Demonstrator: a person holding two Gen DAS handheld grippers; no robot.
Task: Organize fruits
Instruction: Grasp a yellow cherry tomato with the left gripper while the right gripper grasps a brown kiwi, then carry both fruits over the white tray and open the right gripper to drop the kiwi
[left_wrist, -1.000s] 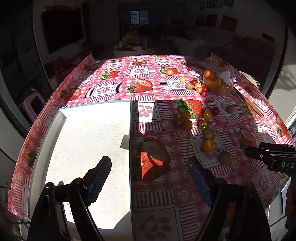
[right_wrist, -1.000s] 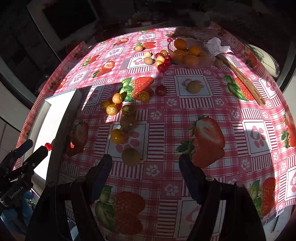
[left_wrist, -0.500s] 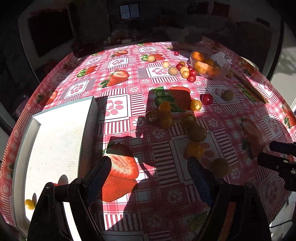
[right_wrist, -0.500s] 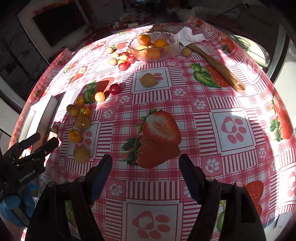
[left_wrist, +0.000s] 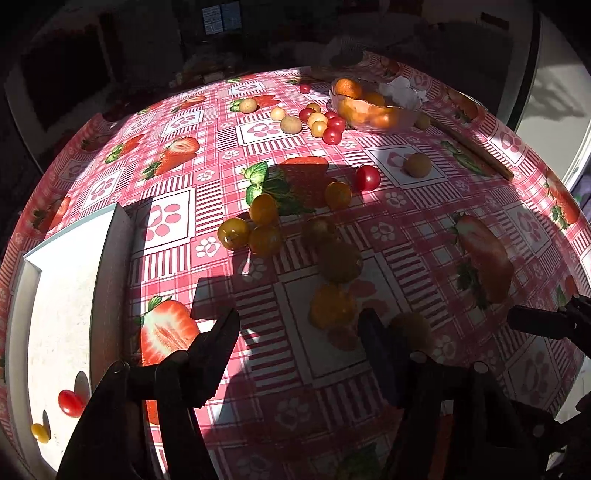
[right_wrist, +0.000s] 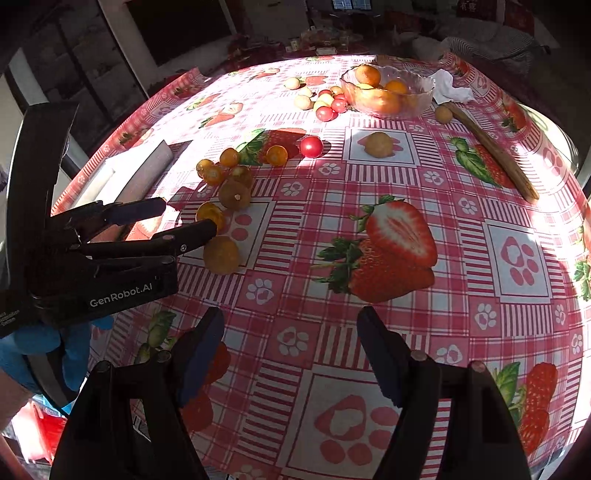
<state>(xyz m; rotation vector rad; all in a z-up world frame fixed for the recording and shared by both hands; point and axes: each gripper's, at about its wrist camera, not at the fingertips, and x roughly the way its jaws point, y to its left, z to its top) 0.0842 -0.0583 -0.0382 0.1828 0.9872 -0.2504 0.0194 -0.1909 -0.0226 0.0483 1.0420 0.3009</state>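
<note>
Two hand-held grippers are spread wide and hold nothing. Loose fruits lie scattered on the surface (left_wrist: 417, 229); two small ones already sit in the white tray (left_wrist: 55, 325) at the left, and oranges fill the glass bowl (right_wrist: 388, 92) at the far side. The left hand-held gripper (left_wrist: 299, 332) is the nearer one: an orange fruit (left_wrist: 332, 306) lies just ahead between its fingers, and a brownish fruit (left_wrist: 412, 328) sits just beside its right finger. Both are round, so no axis matters. The right hand-held gripper (right_wrist: 290, 332) hovers over bare cloth, well apart from any fruit. Likely next: left closes on the orange one.
</note>
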